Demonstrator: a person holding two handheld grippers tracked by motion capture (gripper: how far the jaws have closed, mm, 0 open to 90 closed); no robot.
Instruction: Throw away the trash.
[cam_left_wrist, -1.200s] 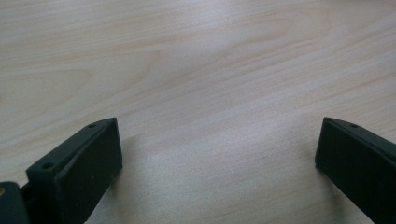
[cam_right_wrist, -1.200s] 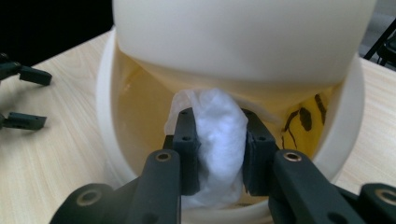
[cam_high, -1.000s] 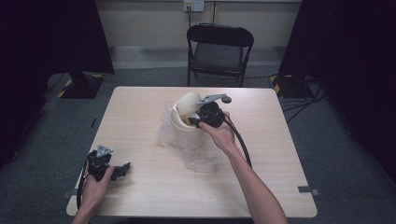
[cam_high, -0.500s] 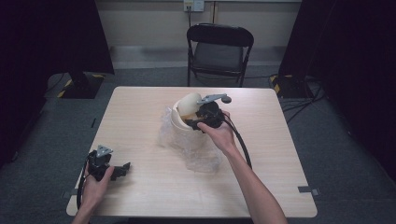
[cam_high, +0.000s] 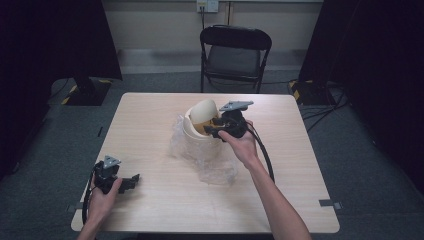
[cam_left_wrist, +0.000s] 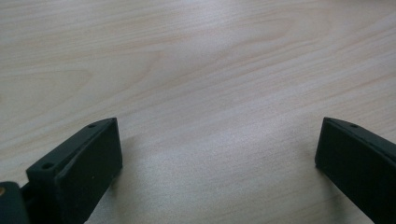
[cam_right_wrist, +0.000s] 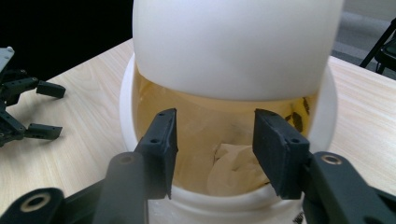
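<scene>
A cream-white round container (cam_high: 192, 131) with a domed lid (cam_right_wrist: 233, 46) tipped back stands mid-table on crumpled clear plastic (cam_high: 215, 167). My right gripper (cam_high: 209, 129) points into its mouth from the right. In the right gripper view the right gripper (cam_right_wrist: 215, 140) hangs over the near rim (cam_right_wrist: 322, 121). Its jaws have just been closing and stand apart, with nothing pressed between them. Pale crumpled material (cam_right_wrist: 233, 168) lies inside, past the tips. My left gripper (cam_high: 134, 181) rests on the table's front left. In the left gripper view the left gripper (cam_left_wrist: 217, 154) is wide open over bare wood.
The light wooden table (cam_high: 145, 120) has free room on its left half and along the front. A black folding chair (cam_high: 235, 50) stands behind the far edge. The right gripper's cable (cam_high: 265, 155) loops beside the forearm. The left gripper (cam_right_wrist: 32, 109) lies far off.
The right gripper stays at the container's mouth with hardly any shift. The left hand and its gripper have not moved.
</scene>
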